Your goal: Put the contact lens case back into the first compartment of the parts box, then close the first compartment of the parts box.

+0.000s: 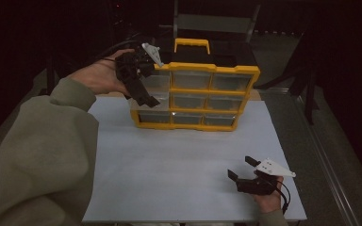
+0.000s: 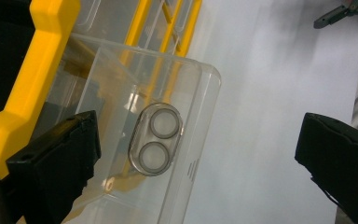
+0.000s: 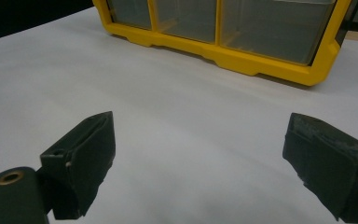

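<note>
The clear drawer (image 2: 135, 140) I am working on sits partly pulled out of the left column of the yellow cabinet (image 1: 195, 92), right in front of my left gripper (image 2: 196, 158). In the left gripper view its front face lies between the two jaws, with the oval pull (image 2: 155, 139) closer to the left jaw; the jaws are spread wide and I cannot see either one touching the plastic. From above, that gripper hangs at the cabinet's upper left corner, tilted down toward the drawer. The cabinet stands on the far part of the white table (image 1: 179, 160), its yellow handle (image 1: 192, 44) on top. My right gripper (image 1: 243, 170) rests well apart, at the table's near right, jaws spread with nothing between them, facing the cabinet's bottom row.
</note>
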### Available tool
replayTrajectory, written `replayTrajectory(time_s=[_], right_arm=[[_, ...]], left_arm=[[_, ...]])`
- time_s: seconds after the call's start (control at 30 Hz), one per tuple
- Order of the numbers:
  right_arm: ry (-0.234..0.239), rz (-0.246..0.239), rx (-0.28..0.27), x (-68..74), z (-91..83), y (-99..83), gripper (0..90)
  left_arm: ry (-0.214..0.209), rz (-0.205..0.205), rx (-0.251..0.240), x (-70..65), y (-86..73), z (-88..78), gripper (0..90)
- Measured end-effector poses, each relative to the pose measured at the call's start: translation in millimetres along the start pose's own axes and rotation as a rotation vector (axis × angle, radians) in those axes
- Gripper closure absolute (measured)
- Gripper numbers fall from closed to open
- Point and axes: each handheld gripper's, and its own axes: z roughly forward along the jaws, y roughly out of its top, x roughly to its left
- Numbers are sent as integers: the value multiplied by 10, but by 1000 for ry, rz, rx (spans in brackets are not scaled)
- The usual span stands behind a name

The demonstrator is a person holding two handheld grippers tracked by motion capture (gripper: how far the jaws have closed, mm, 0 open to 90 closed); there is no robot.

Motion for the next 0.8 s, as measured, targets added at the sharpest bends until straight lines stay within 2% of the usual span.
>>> replayTrajectory(time_s=[0.3, 0.47, 0.5, 0.63, 0.73, 0.8], right_arm=[[-3, -3, 2, 0, -1, -2, 97], [2, -2, -1, -1, 0, -1, 97], [0, -4, 0, 0, 2, -2, 97], [-1, -6, 1, 0, 0, -2, 97], [-2, -3, 0, 6, -2, -2, 97], [-3, -5, 2, 3, -2, -4, 97]], left_arm=[[-2, 4, -17, -42, -18, -57, 71], [2, 7, -34, -81, -42, -110, 158], [14, 11, -38, -89, -48, -117, 168], [21, 20, -61, -103, -78, -161, 332], [-9, 39, -74, -118, -97, -176, 486], [-18, 49, -66, -126, -102, -171, 555]])
